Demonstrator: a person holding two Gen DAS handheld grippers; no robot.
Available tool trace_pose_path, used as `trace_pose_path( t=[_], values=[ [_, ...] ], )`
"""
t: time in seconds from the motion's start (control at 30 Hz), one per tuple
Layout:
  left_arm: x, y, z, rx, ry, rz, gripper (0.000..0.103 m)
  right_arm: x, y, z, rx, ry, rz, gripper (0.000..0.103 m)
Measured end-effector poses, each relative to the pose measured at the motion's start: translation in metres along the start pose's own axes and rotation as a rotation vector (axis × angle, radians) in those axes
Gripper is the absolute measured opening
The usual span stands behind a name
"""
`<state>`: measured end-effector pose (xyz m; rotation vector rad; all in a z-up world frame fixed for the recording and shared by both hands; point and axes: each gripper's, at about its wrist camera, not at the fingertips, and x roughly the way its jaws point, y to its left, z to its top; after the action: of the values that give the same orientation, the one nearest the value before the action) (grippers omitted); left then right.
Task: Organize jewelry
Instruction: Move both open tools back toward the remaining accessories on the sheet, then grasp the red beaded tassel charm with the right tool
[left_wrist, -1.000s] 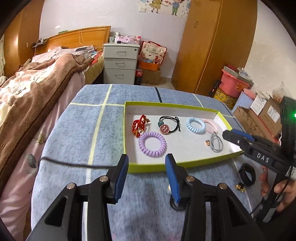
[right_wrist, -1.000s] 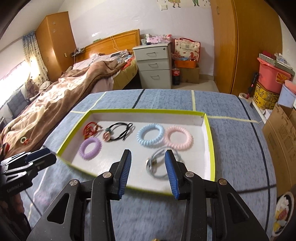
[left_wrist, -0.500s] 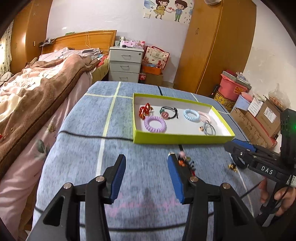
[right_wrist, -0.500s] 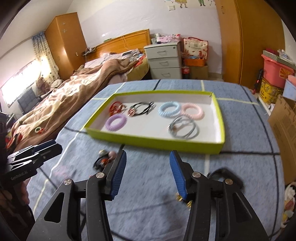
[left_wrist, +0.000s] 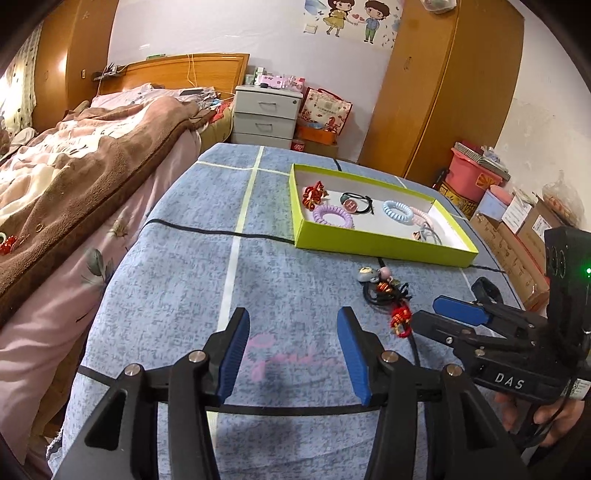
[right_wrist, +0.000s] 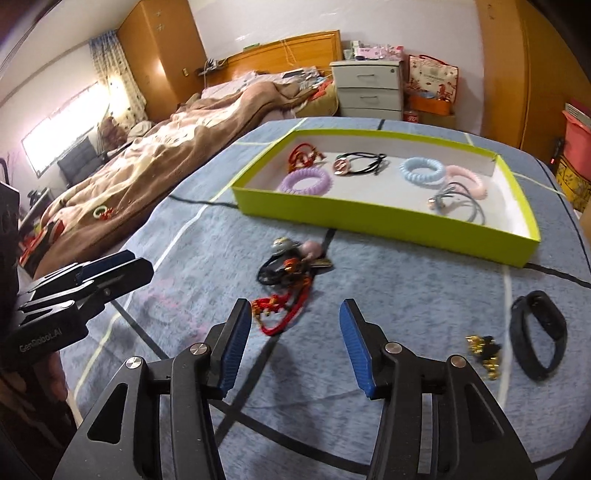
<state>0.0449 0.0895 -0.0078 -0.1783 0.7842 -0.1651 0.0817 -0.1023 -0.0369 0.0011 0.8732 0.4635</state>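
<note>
Left hand-held gripper (left_wrist: 291, 354): hovering over the blue cloth of the counter (left_wrist: 177, 280), jaws standing wide apart after opening just now, nothing between them.
Right hand-held gripper (right_wrist: 293, 347): also hanging above the counter, jaws having just been opening and now far apart, not clamping anything; only bare cloth lying between them.
Tray (right_wrist: 376, 221): yellow-green, white inside, lying on the far part of the counter.
Inside the tray: purple spiral hair tie (right_wrist: 304, 181) at the near left, red ornament (right_wrist: 303, 155) behind it, black hair tie with round charm (right_wrist: 354, 164) beside, blue spiral hair tie (right_wrist: 421, 171), pink spiral hair tie (right_wrist: 465, 179) touching a grey hair tie (right_wrist: 460, 203).
Charm bundle (right_wrist: 291, 266): black cords with small figures and a red tassel, lying on the cloth in front of the tray, just ahead of the right jaws.
Gold trinket (right_wrist: 482, 350): lying on the cloth at the right, just beside the black wristband (right_wrist: 537, 334).
</note>
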Motion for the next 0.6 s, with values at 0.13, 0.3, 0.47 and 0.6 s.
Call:
trace_pose_path(
  t=[0.13, 0.3, 0.47, 0.6],
  values=[
    [0.002, 0.006, -0.001, -0.018, 0.004, 0.001, 0.051, 0.012, 0.004, 0.003, 0.001, 0.025, -0.026, 0.051],
    [0.003, 0.009, -0.001, -0.025, 0.005, -0.002, 0.051, 0.022, 0.009, 0.006, -0.028, 0.048, -0.055, 0.051],
    [0.008, 0.007, -0.001, -0.025, 0.019, -0.01, 0.051, 0.018, 0.004, 0.002, -0.048, 0.052, -0.108, 0.032],
    [0.01, 0.003, -0.001, -0.017, 0.027, -0.013, 0.051, 0.012, -0.005, -0.001, -0.055, 0.059, -0.125, 0.02]
  ],
)
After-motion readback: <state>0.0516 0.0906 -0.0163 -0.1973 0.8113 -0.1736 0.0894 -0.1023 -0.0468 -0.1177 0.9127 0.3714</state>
